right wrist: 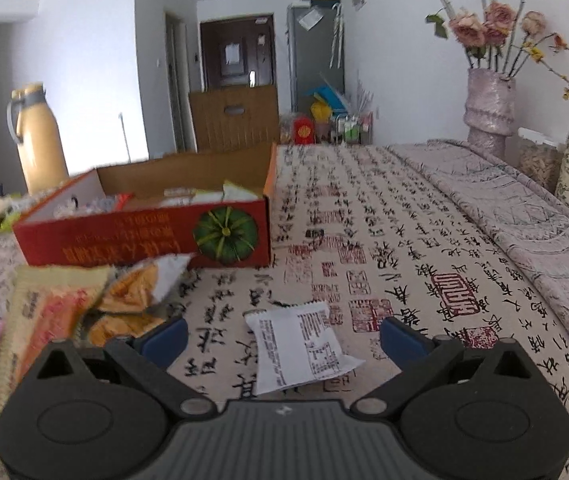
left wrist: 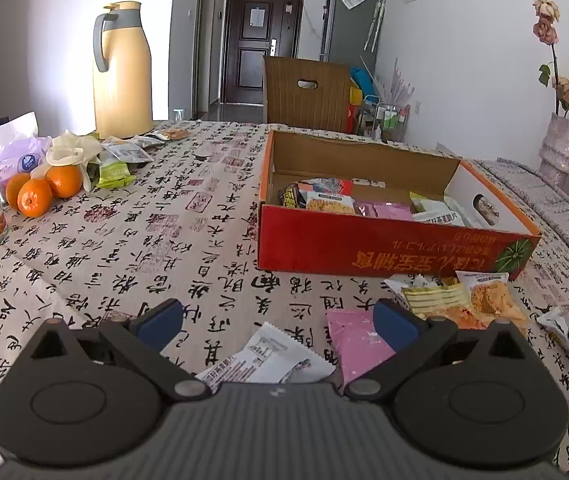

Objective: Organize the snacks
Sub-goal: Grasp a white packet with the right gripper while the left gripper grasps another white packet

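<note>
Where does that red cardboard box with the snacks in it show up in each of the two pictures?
Left wrist view: red cardboard box sits right of centre, mid-height, behind loose packets.
Right wrist view: the box sits left of centre, its pumpkin picture facing the camera.
Shared landmark: the yellow thermos jug, left of the box in both.

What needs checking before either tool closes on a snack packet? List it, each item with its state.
1. Left tool open: ok.
2. Right tool open: ok.
3. White packet lies between the left tool's fingers, nothing on top of it: ok.
4. Printed white packet lies between the right tool's fingers, apart from the other snacks: ok.
5. Pink packet clear of the left tool: not ok, one finger overlaps it.
6. Red box open with room inside: ok.
</note>
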